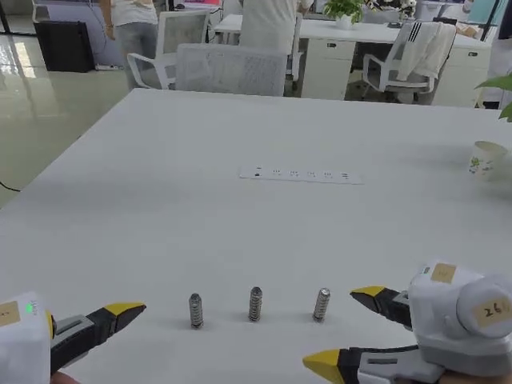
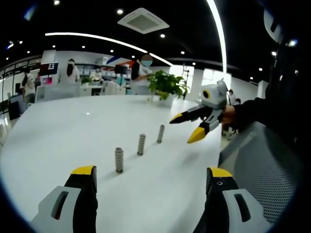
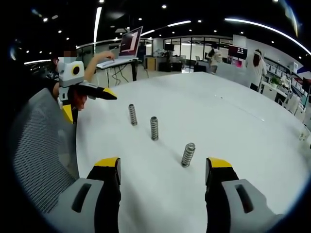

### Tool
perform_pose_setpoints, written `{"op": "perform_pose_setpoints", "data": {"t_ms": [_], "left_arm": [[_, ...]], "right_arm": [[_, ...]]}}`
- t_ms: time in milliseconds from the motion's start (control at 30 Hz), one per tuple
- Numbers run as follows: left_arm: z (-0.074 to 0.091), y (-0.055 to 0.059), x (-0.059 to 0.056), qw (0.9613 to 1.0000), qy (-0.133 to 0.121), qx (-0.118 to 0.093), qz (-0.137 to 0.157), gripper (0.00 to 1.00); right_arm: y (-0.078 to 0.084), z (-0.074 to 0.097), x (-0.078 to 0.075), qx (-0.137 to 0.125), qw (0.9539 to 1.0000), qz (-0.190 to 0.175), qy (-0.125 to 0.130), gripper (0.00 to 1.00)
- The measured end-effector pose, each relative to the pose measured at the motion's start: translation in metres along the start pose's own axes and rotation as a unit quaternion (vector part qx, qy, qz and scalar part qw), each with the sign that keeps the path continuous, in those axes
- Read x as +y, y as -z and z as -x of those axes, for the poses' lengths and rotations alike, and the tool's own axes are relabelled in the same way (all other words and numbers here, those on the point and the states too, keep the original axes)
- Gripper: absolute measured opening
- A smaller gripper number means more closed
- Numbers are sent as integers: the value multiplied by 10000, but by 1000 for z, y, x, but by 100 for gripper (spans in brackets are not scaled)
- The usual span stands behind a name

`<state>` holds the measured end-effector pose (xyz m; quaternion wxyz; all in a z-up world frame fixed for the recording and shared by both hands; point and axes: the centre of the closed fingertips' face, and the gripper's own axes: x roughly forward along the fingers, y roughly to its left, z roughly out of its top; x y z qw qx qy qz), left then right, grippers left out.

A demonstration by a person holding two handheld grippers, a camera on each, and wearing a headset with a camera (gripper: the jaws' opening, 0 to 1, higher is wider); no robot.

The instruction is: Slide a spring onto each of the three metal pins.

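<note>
Jaws of left gripper [image 2: 151, 171] stand wide apart, nothing btwn them, low over the table [image 1: 240, 240] and just left of the row. Next come three pins [image 1: 255, 290] standing in a line near my edge, each w/ a coil round it: left spring [image 1: 196, 310], middle spring [image 1: 255, 304], right spring [image 1: 321, 305]. A cap shows above each coil, so the task looks done or v. close. The right spring leans a bit; the other two look upright. The right gripper [image 1: 340, 326] sits just beside the leaning one, also spread wide and empty.

Risk, as I judge it: the pins seem to stand free on the bare top, no base visible, so a jaw tip brushing one prob. topples it, and it might take a neighbour along. The leaning one is likeliest to go, esp. w/ my right jaw so near. Any pull-back should go away from the row, not across it.

Containers: one paper cup [image 1: 486, 158] at far right, well apart from the row; can't tell what's in it.
</note>
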<state>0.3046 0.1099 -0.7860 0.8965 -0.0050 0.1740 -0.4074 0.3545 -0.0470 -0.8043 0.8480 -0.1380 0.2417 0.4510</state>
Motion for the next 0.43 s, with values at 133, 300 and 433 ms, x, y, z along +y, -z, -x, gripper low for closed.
{"op": "perform_pose_setpoints", "data": {"t_ms": [133,300,433], "left_arm": [[-1,1,0,10000,10,30,2,90],[-2,1,0,10000,15,33,-7,90],[-2,0,0,10000,9,16,-18,90]], "right_arm": [[1,0,-2,6,10000,0,14,70],[1,0,-3,13,10000,3,43,70],[1,0,-3,32,10000,21,43,70]]}}
